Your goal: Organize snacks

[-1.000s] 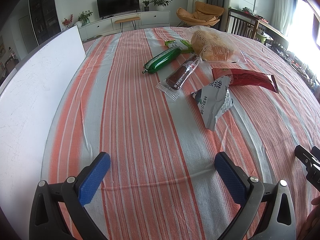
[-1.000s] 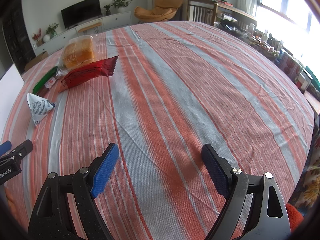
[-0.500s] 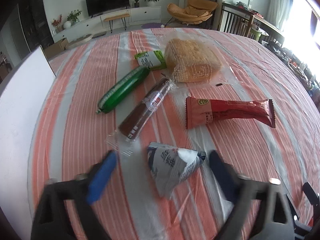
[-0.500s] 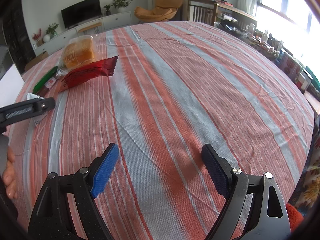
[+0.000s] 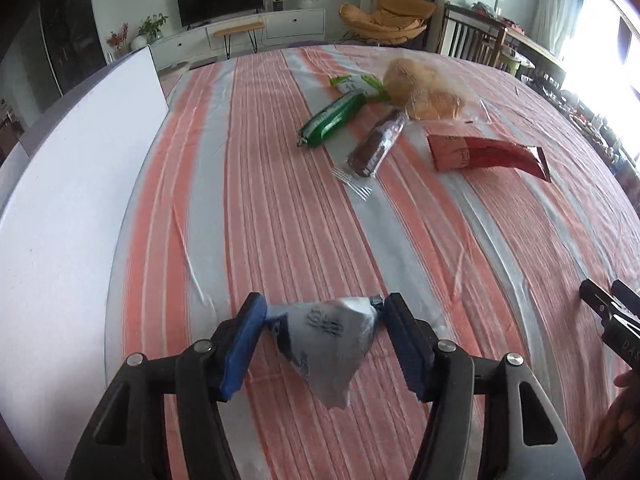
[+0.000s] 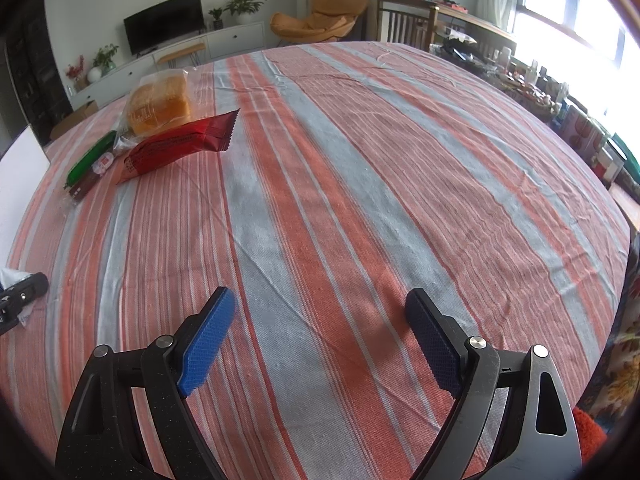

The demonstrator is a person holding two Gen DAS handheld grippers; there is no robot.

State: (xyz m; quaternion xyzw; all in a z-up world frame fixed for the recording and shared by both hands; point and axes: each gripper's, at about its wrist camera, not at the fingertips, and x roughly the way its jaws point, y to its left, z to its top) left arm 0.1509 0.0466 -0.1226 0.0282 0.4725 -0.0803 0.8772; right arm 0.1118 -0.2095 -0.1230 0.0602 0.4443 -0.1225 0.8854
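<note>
My left gripper (image 5: 322,322) is shut on a white and blue snack packet (image 5: 324,340) and holds it above the striped tablecloth (image 5: 280,220). Further back lie a green sausage stick (image 5: 334,118), a brown bar in clear wrap (image 5: 376,146), a red snack bag (image 5: 486,156), a bag of bread (image 5: 426,90) and a small green packet (image 5: 354,82). My right gripper (image 6: 320,332) is open and empty over bare cloth. The red bag (image 6: 180,146), bread (image 6: 160,106) and green stick (image 6: 90,158) show far left in the right wrist view.
A white box or board (image 5: 60,200) runs along the table's left side. The left gripper's tip (image 6: 22,296) shows at the left edge of the right wrist view. Chairs and a cluttered sideboard (image 6: 560,92) stand beyond the table's right edge.
My left gripper moved forward to the white and blue packet, shut on it, and has drawn back with it lifted off the cloth. My right gripper has not moved.
</note>
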